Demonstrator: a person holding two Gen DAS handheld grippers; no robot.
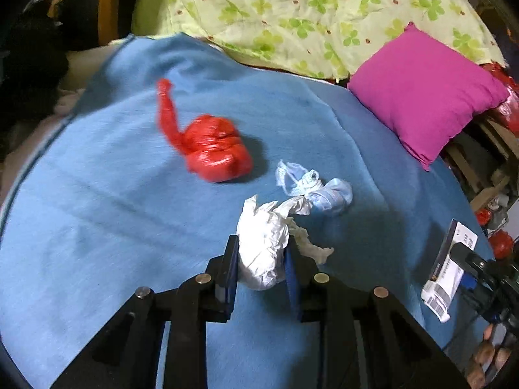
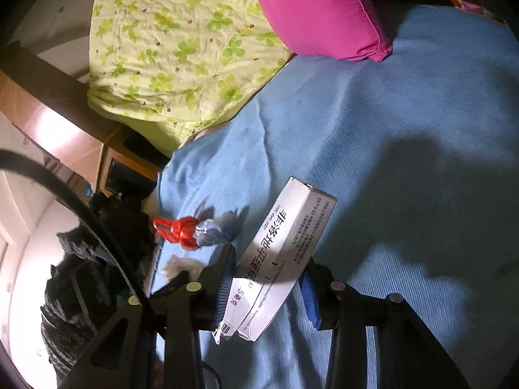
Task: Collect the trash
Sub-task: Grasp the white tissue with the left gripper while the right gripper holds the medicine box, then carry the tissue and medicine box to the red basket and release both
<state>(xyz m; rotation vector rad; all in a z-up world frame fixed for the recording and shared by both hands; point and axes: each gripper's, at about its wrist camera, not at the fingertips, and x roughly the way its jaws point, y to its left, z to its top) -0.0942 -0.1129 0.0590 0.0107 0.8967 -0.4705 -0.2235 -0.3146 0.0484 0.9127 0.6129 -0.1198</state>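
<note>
A crumpled white tissue (image 1: pixel 264 246) is clenched in the left gripper (image 1: pixel 262 259), and a white carton (image 2: pixel 279 253) is gripped by the right gripper (image 2: pixel 269 278). Left on the blue blanket (image 1: pixel 97 194), mid-bed, are 2 pieces: a blue-white wad (image 1: pixel 319 189) and, farther off, a red bag (image 1: pixel 211 149).

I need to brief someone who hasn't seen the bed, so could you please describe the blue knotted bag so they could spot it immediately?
Start at the magenta pillow on the blue blanket. Below and left of it, the blue knotted bag lies between the red plastic bag and the crumpled white tissue. It alone is pale blue and small, with a white printed tail.
</note>
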